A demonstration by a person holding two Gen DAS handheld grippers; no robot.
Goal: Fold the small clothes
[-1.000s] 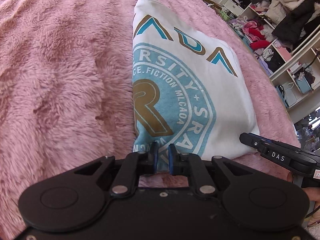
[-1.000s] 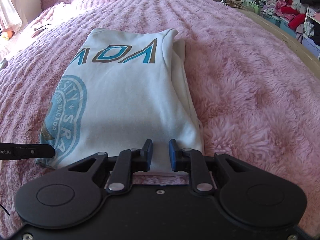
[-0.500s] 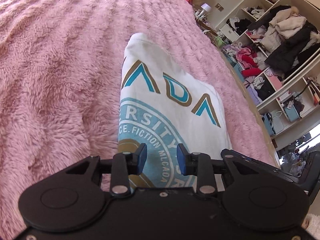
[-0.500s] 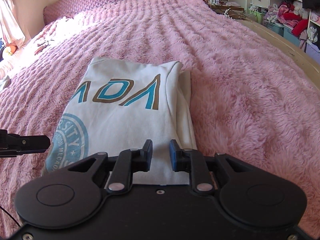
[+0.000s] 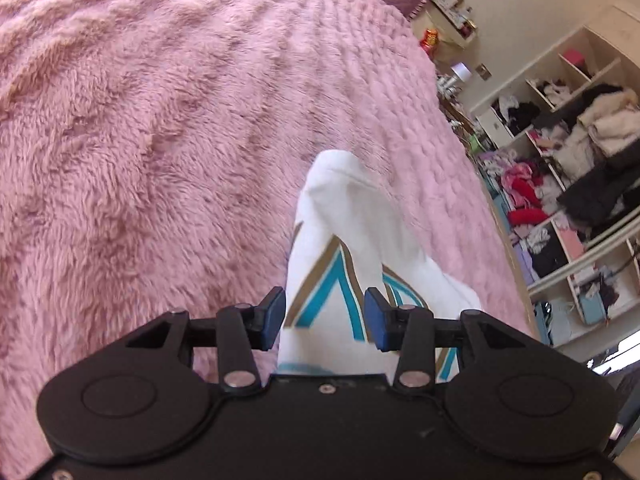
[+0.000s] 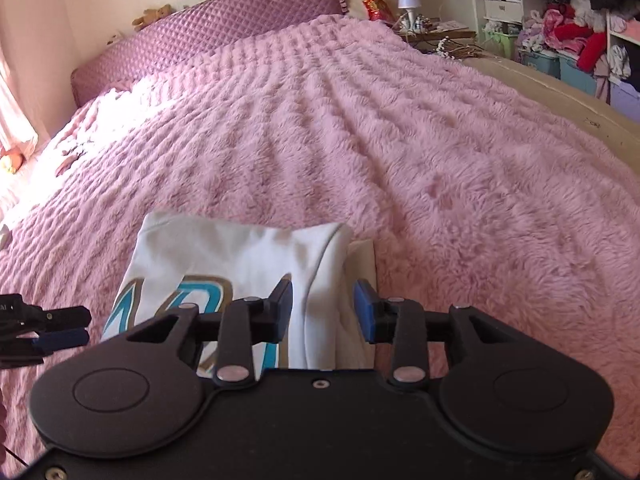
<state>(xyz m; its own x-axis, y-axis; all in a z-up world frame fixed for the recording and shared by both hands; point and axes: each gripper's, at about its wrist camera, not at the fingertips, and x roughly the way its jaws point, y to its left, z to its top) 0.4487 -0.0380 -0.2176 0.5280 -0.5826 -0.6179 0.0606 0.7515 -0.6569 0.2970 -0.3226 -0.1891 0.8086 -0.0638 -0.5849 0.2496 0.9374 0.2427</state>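
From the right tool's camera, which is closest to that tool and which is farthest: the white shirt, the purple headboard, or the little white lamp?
1. White folded shirt with teal letters: right below the right tool, between its open fingers.
2. Purple quilted headboard: far end of the pink fluffy blanket, to the left.
3. Small white lamp: beyond the bed's far corner, to the right, about level with the headboard, so nearly tied.

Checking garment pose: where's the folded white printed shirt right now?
The folded white printed shirt lies on the fluffy pink blanket at lower centre of both wrist views, its far end just ahead of the open left gripper and open right gripper.
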